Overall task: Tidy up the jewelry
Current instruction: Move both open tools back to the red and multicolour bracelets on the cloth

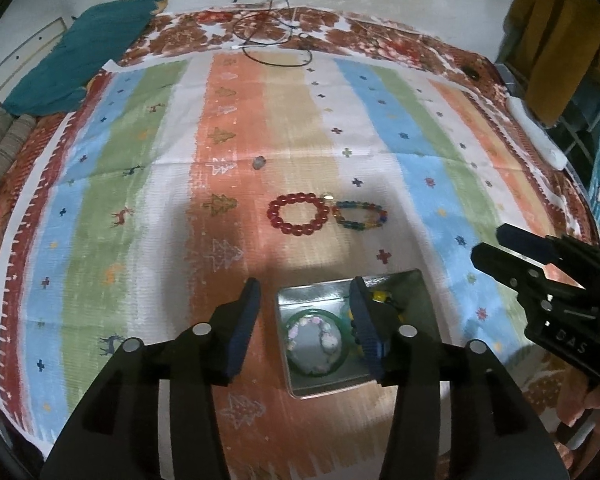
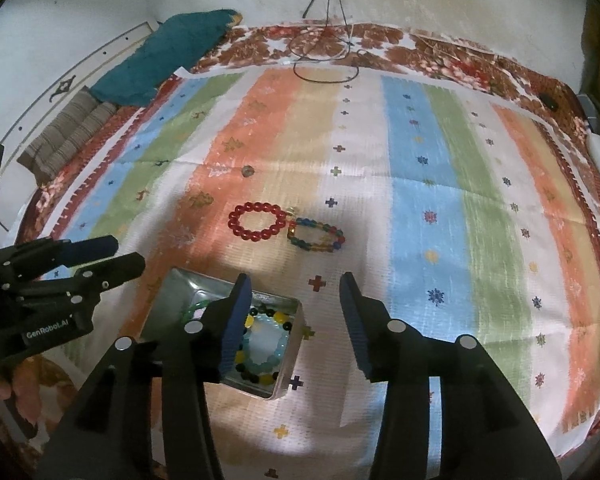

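Both my left gripper (image 1: 306, 304) and right gripper (image 2: 294, 300) hang half-open and empty above the tin (image 1: 416, 284); reaching for the red bracelet (image 1: 298, 219) just beyond it, I could snag the multicoloured bracelet (image 1: 360, 215) touching it.

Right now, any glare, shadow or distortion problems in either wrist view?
Left wrist: strong fisheye bending at the edges, dark vignette, bright light patch on the cloth just above the metal tin, mild softness on the red bead bracelet. Right wrist: same bending, shadow over the multicolour bead bracelet, glare patch below the tin, far wall blurred.
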Motion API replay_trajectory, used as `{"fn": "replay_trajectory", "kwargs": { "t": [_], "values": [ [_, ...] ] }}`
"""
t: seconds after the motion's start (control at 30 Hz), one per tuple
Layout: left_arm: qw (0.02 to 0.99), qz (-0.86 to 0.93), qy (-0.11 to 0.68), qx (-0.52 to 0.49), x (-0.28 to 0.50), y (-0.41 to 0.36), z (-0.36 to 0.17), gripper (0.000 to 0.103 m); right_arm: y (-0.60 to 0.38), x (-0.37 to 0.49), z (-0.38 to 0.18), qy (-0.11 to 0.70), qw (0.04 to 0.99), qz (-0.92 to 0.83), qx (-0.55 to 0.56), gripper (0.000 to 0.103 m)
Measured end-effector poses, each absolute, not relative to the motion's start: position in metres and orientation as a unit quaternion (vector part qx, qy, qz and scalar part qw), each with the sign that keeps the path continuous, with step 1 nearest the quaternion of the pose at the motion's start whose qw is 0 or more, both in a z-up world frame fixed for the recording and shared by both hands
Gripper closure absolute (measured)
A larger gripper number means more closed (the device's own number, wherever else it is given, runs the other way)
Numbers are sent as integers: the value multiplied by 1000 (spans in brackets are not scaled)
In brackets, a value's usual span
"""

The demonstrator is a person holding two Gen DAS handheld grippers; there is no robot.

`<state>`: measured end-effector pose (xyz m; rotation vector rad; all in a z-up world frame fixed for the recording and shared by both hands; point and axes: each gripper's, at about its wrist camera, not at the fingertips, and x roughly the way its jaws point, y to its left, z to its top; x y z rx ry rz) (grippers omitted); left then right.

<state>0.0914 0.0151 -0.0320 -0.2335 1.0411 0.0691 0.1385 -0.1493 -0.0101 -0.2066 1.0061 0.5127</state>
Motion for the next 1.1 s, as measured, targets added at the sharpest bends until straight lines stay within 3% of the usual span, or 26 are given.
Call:
{"fn": "replay_trajectory", "kwargs": {
  "t": [0.5,0.83,1.1],
  "values": [
    [857,63,501,-104,117,31,-34,38,-143,165,-20,497,832,225,-101,40],
    [848,92,511,-108,145,61,-40,35,-134,198,-35,514,825,212,-104,31],
    [839,94,526,-97,166,64,-52,35,-132,217,-46,530,816,208,-100,31]
  ]
}}
